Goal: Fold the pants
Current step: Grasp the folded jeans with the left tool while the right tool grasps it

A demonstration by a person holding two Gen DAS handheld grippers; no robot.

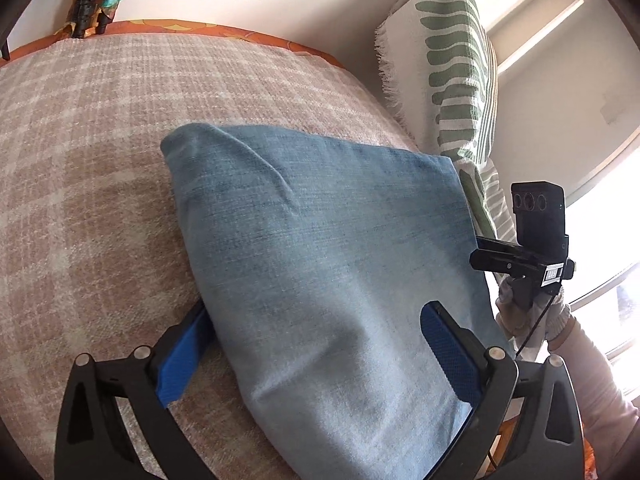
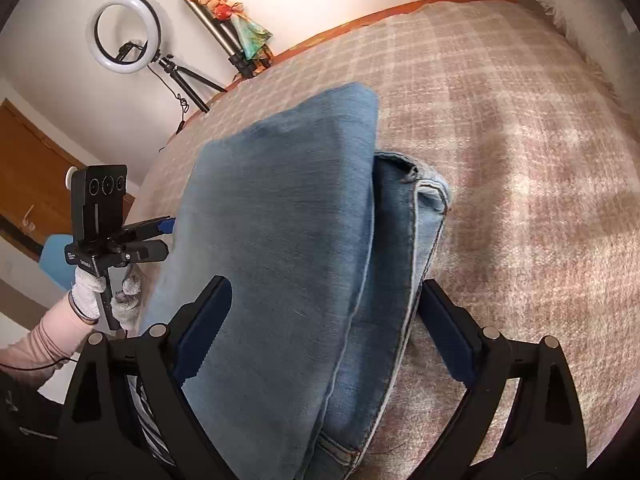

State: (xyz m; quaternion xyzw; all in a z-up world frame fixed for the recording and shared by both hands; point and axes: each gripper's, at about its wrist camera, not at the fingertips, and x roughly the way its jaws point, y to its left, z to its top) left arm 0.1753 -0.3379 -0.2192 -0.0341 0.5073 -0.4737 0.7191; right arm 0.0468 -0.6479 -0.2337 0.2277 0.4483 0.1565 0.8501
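Note:
Light blue denim pants (image 1: 320,248) lie folded in a thick stack on the pink plaid blanket (image 1: 88,128). My left gripper (image 1: 308,348) is open, one blue finger at each side of the stack's near end. In the right wrist view the pants (image 2: 288,240) show stacked layers with a hem and seam on the right side. My right gripper (image 2: 324,328) is open and straddles the stack's near end. The left gripper (image 2: 160,236) shows at the pants' left edge, the right gripper (image 1: 492,256) at their right edge.
A green-and-white patterned pillow (image 1: 456,64) leans at the right by a bright window (image 1: 600,240). A ring light on a tripod (image 2: 124,32) and a second tripod with cloth on it (image 2: 224,20) stand by the wall. A wooden door (image 2: 28,168) is at left.

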